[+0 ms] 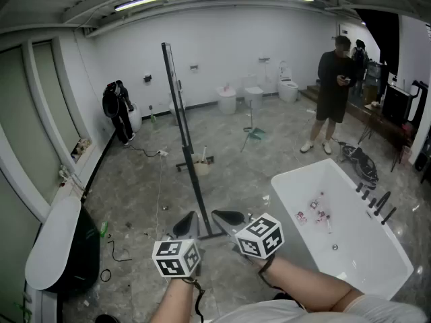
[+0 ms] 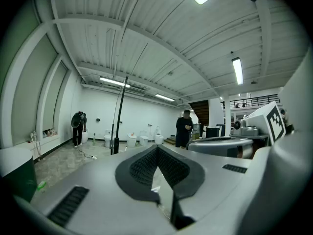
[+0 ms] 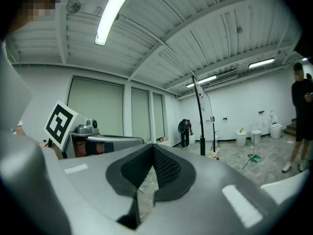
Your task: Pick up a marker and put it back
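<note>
The left gripper (image 1: 184, 225) and right gripper (image 1: 227, 217) are hovering level at lower centre, each with jaws closed together and gripping nothing. Small reddish items (image 1: 315, 209), possibly markers but too small to tell, are lying in the white bathtub (image 1: 367, 261) at lower right.

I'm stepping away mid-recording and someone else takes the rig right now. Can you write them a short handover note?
Left tool: shut, empty, held about level above the floor.
Right tool: shut, empty, close beside it.
Things: small red-and-white items lie in the white bathtub to the right; they are too small to tell whether they are markers.
Done: nothing yet; no marker is held.
Left: find a marker, pick it up, put it back.
</note>
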The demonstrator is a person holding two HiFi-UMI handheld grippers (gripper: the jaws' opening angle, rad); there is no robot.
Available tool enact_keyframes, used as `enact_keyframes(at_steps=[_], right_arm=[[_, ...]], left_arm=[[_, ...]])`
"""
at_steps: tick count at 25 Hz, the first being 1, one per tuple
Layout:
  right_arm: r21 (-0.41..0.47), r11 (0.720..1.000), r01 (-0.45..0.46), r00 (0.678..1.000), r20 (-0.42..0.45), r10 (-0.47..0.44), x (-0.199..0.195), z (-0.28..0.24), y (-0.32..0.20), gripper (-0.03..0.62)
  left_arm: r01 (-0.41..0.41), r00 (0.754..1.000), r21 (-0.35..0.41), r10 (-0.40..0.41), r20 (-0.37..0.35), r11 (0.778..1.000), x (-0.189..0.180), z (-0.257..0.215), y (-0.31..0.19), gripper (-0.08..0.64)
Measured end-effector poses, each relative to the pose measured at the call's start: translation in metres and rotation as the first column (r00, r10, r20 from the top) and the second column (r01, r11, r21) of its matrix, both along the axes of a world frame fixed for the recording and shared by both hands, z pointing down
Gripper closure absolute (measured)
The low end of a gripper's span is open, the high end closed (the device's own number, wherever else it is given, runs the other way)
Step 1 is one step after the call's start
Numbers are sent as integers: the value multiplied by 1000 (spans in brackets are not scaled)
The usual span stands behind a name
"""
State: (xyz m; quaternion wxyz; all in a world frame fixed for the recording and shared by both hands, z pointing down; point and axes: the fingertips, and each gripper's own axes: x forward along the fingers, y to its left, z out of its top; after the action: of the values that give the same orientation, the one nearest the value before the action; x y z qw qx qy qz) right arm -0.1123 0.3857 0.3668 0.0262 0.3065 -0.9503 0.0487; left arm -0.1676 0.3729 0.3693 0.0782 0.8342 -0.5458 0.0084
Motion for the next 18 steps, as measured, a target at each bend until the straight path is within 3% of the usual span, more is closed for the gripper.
enact_keyframes(at_steps=[10, 18], right_arm=[[-23, 1000, -14, 1000, 21, 15, 10, 10, -26, 589], [-61, 998, 14, 1000, 23, -12, 40, 32, -95, 589]], left_arm=[[2, 1000, -23, -2, -4, 1000, 5, 14, -26, 558], [17, 1000, -50, -17, -4, 999, 35, 35, -92, 558]])
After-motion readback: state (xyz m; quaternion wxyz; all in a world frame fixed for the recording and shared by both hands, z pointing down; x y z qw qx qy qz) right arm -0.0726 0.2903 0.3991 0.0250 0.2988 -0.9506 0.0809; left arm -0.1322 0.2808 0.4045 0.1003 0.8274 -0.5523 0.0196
